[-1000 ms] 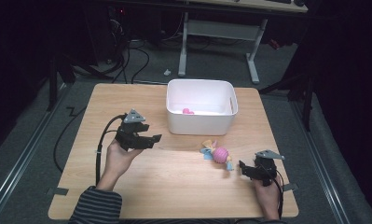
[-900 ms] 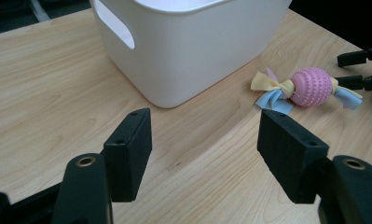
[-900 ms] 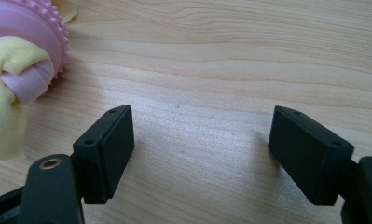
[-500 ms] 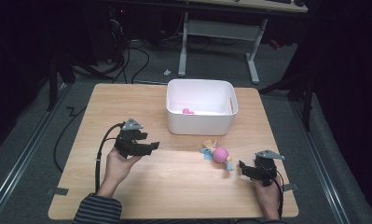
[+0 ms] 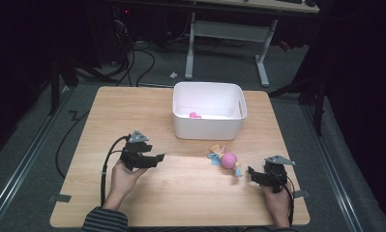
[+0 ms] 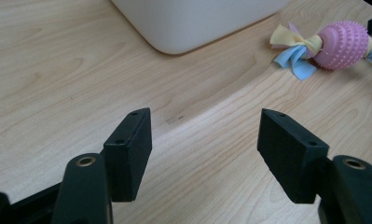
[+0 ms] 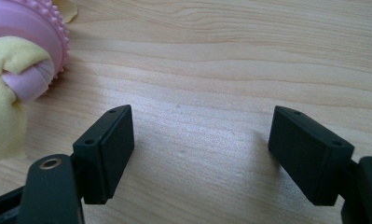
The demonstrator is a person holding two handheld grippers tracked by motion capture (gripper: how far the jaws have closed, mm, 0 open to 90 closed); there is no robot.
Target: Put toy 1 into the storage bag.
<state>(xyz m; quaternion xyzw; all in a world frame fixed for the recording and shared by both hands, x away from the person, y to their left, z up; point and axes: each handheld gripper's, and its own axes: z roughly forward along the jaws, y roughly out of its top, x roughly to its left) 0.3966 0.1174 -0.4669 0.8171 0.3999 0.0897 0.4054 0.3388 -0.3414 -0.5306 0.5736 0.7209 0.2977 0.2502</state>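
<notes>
Wooden surface (image 5: 181,193), dark room around it. White bin (image 5: 208,116) at far centre, small pink item (image 5: 195,115) inside. Pink spiky ball toy (image 5: 226,159) with yellow and blue ribbons lies just in front of bin. Left gripper (image 5: 156,157) spread, empty, over bare wood. Right gripper (image 5: 251,172) spread, empty, just beside toy.

bin (image 5: 207,126): on worktop (image 5: 132,111), at back centre
ball toy (image 5: 226,158): just before bin, right of centre
</notes>
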